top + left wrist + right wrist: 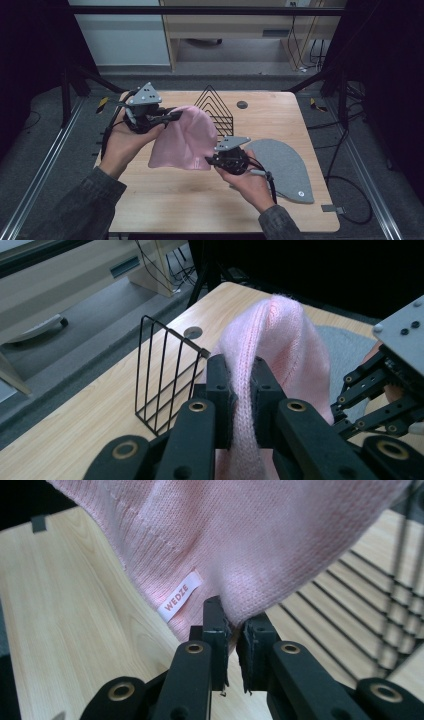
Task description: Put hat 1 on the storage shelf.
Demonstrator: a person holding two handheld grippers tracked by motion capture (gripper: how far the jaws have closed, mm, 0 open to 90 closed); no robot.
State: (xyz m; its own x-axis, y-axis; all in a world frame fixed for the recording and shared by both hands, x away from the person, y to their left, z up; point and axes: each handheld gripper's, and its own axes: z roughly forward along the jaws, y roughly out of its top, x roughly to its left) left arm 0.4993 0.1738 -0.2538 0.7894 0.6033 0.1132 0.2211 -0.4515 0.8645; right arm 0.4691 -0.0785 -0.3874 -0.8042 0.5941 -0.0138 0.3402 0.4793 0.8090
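The wooden table [190,200] stands over a grey floor, with a pale cabinet behind it. An empty black wire rack [214,106] stands near the far edge, and a grey felt piece [287,167] lies flat at the right. The pink knitted hat [182,140] hangs above the table, between the grippers. The left gripper [172,116] is clamped on its top fold; the right gripper [212,160] pinches its lower edge beside the white label [180,596].

Both grippers [172,116] [210,160] raised — jaws clamped
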